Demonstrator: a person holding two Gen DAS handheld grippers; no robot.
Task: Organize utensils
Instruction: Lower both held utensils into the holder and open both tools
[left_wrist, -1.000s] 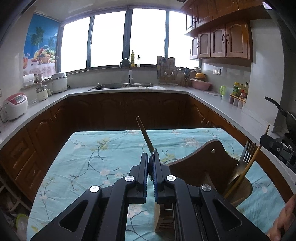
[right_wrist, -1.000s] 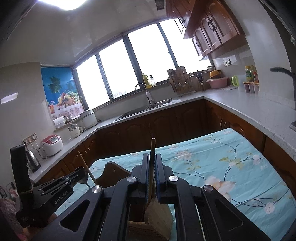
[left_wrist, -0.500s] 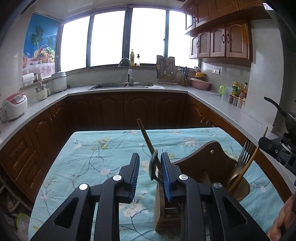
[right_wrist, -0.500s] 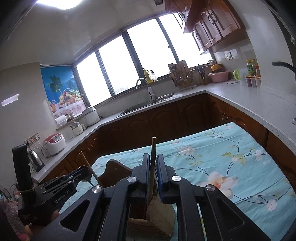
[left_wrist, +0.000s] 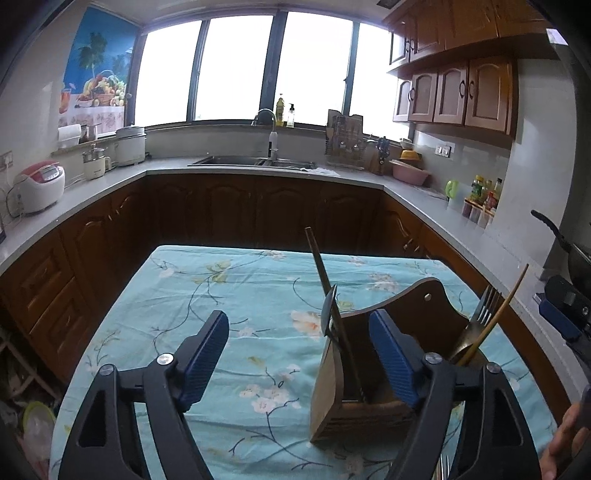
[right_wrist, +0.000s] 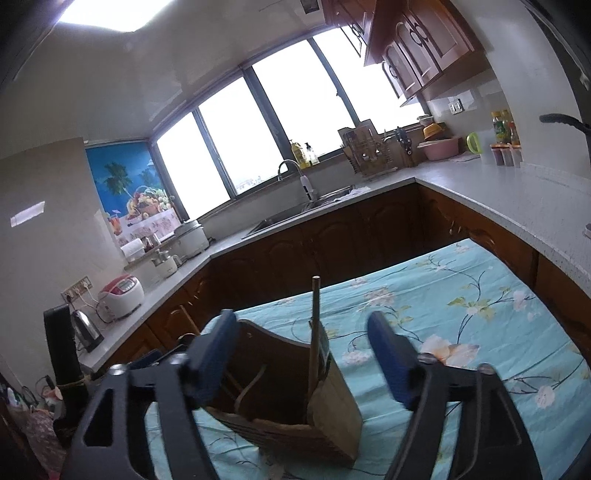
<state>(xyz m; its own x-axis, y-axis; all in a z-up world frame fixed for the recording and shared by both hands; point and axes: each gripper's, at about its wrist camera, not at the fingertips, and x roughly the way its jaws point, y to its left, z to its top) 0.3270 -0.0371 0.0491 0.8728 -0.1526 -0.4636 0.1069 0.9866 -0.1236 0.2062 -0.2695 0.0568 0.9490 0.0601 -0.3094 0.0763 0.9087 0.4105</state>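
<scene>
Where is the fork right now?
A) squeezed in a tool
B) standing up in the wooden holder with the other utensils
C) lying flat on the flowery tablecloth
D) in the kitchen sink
B: the fork stands tines-up in the wooden holder beside a long wooden-handled utensil, and no tool touches it.

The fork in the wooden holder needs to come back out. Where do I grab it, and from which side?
Judging from the left wrist view, take the fork at its neck just below the tines, coming from above. It stands tines-up, leaning on the wooden holder rim beside a wooden utensil, with its handle buried inside. The left gripper, jaws opening, holds nothing.
</scene>
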